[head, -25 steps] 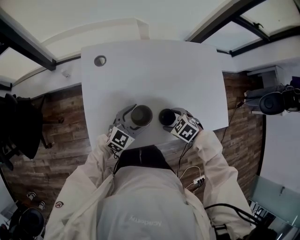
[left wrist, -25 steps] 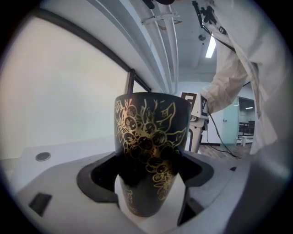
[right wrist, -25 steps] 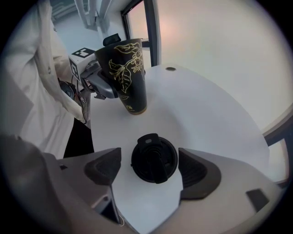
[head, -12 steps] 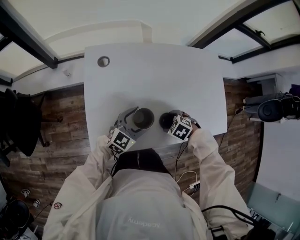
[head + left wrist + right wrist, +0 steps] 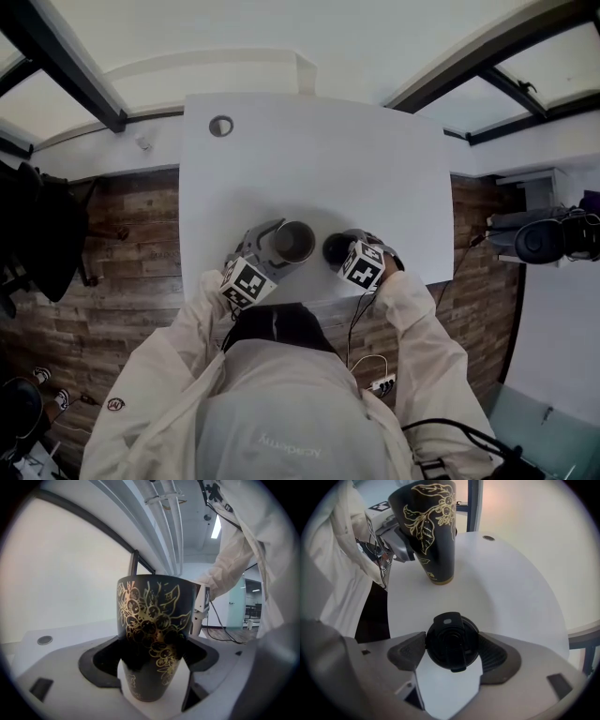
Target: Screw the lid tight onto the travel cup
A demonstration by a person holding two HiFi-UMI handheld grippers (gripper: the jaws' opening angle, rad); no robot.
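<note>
The cup (image 5: 151, 620), black with gold flower drawings, tapered and open-topped, is stood upright on the white surface (image 5: 309, 159) and clasped low on its body by the left tool (image 5: 152, 665). The round black lid (image 5: 451, 637) is pinched across its rim by the right tool (image 5: 453, 651), beside the cup, not yet on it. Both are judged rigid, glossy and probably slippery, so a square rim grip is advised.

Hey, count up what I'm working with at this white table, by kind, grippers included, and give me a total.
Black tapered travel cup with gold flower drawing: 1
Round black plastic lid: 1
Grey two-jaw grippers: 2 (left gripper on the travel cup, right gripper on the lid)
Total: 4
</note>
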